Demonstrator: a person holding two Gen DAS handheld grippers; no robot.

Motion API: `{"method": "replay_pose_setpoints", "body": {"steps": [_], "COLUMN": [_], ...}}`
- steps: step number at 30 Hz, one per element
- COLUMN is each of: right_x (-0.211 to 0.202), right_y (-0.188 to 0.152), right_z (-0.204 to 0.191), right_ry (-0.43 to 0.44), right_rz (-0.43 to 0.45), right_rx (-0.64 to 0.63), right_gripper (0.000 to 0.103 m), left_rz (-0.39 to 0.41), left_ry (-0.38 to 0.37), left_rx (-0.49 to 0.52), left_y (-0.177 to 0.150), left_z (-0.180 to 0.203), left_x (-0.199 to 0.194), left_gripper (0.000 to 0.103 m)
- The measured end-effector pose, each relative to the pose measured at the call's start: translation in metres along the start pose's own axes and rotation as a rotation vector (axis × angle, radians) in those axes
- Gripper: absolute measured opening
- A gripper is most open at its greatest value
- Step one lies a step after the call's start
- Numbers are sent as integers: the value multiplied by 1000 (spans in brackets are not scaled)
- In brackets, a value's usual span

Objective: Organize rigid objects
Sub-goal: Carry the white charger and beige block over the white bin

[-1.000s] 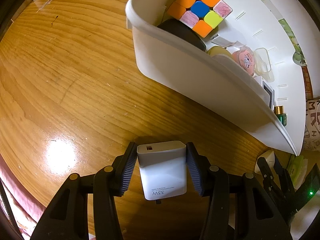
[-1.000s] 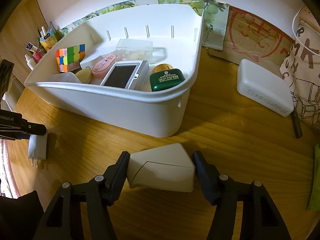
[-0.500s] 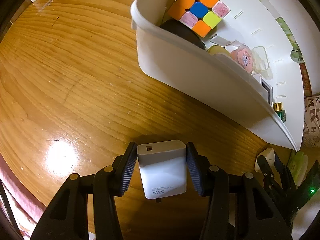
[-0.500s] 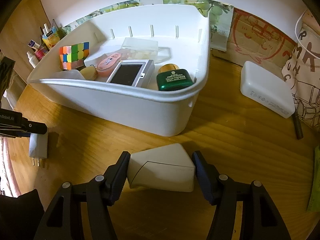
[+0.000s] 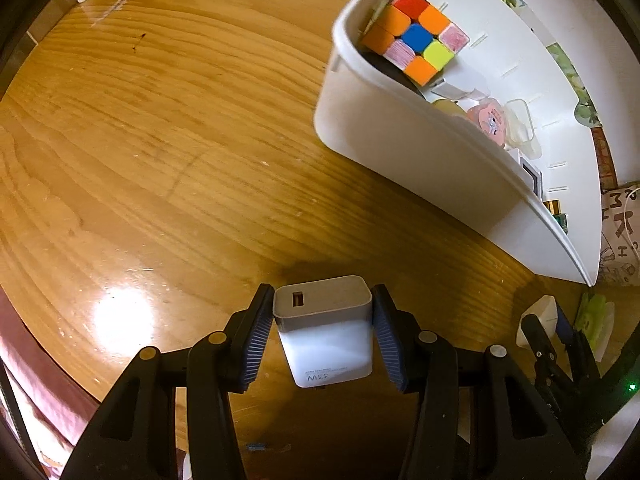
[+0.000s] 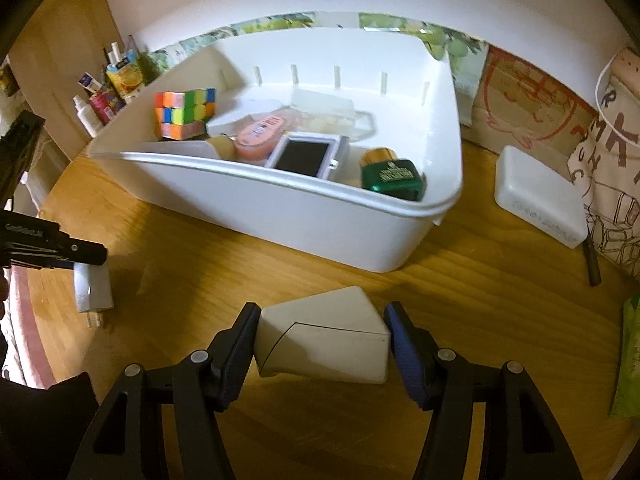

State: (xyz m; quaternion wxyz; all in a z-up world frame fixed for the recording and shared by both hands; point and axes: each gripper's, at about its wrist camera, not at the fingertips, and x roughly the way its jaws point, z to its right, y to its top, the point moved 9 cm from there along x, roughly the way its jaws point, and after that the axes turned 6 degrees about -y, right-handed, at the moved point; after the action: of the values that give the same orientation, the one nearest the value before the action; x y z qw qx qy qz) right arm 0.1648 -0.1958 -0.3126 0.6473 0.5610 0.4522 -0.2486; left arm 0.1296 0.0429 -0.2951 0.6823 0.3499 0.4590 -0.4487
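On a wooden table [image 5: 160, 152], the left hand-held gripper [image 5: 322, 338] is gripping a white USB charger [image 5: 326, 340] between its ribbed pads, the port end facing away and the printed "33W" end nearest the camera. In the right wrist view, the same charger [image 6: 93, 290] is showing at the far left of the table, its prongs pointing toward the near edge.

To the right and farther back, a white plastic bin [image 6: 304, 220] is sitting on the table, holding items already sorted: a colourful puzzle cube [image 6: 185, 112] at its left end, a pink oval case [image 6: 262, 138] beside it, a silver device with a dark screen [image 6: 306, 156] in the middle, a clear plastic box [image 6: 324, 108] toward the far wall, and a green bottle with a gold cap [image 6: 392, 178] at the right end.

Near the camera in the right wrist view, the right hand-held gripper [image 6: 320, 340] is clamping an angular white box [image 6: 324, 338] above the table, just in front of the bin. Farther right, a white rectangular case [image 6: 538, 196] is lying on the table beside a printed fabric bag [image 6: 612, 168], with a green packet [image 6: 630, 356] showing at the right edge.
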Motion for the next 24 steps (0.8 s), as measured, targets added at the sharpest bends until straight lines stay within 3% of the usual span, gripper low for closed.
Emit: {"method": "replay_pose_setpoints", "body": {"steps": [24], "right_x": [-56], "right_y": [18], "right_z": [-83], "right_ry": [116], "right_rz": [119], "right_rx": [-116], "right_gripper": [64], "left_rz": [48], "left_ry": [87], "left_rx": [28], "left_y": [-7], "left_z": [-43], "left_x": [-56], "left_gripper": [52]}}
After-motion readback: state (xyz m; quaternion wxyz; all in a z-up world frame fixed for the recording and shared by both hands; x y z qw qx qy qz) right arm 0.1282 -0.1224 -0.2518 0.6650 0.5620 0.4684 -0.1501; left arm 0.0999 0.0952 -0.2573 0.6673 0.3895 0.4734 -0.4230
